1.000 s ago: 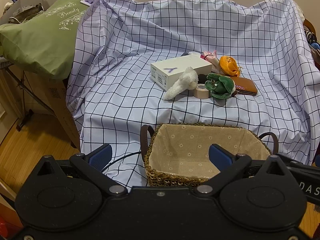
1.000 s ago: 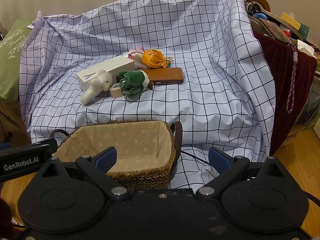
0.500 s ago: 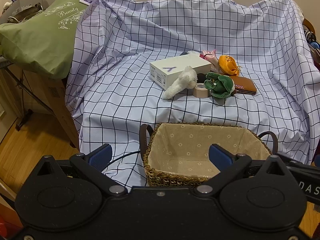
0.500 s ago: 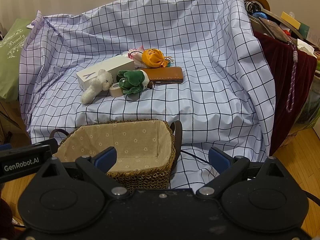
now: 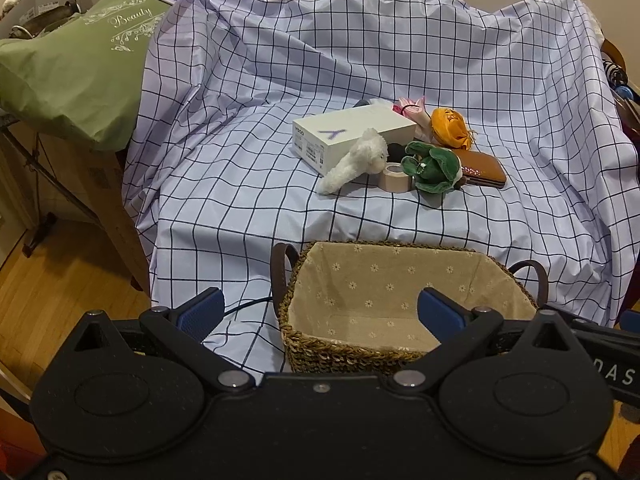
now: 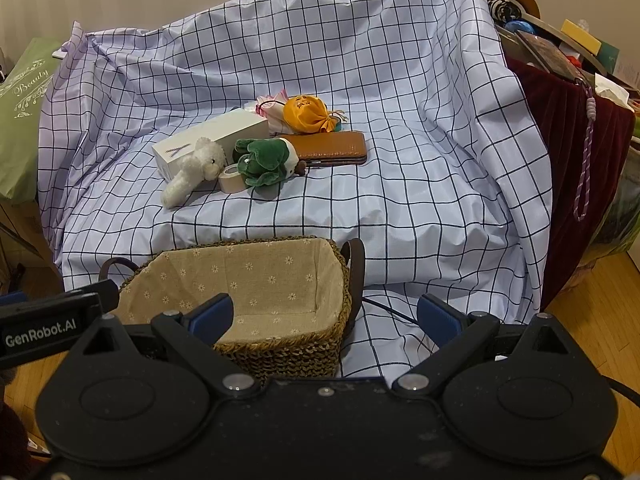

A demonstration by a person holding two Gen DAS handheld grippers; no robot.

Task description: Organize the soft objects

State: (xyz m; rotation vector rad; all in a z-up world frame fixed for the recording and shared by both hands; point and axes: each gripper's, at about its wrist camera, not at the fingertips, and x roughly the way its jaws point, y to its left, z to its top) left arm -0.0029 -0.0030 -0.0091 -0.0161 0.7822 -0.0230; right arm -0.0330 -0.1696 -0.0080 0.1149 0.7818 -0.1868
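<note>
On the checked sheet lie a white plush lamb [image 5: 355,160] [image 6: 192,170], a green plush toy [image 5: 432,166] [image 6: 264,160], an orange drawstring pouch [image 5: 450,127] [image 6: 306,114] and a pink soft item [image 5: 410,107] [image 6: 270,106]. A woven basket with a flowered lining [image 5: 400,304] [image 6: 256,292] stands empty in front of the sheet, close to both grippers. My left gripper [image 5: 320,312] is open, holding nothing, near the basket's left side. My right gripper [image 6: 326,316] is open and empty near the basket's right end.
A white box [image 5: 352,132] [image 6: 208,138], a roll of tape [image 5: 394,176] [image 6: 232,180] and a brown leather wallet [image 5: 482,168] [image 6: 332,146] lie among the toys. A green bag [image 5: 76,64] sits at left, dark red cloth [image 6: 576,152] with clutter at right. A black cable [image 6: 384,308] runs beside the basket.
Both views have shifted very slightly; the objects and basket lie where they were. Both grippers remain open and empty.
</note>
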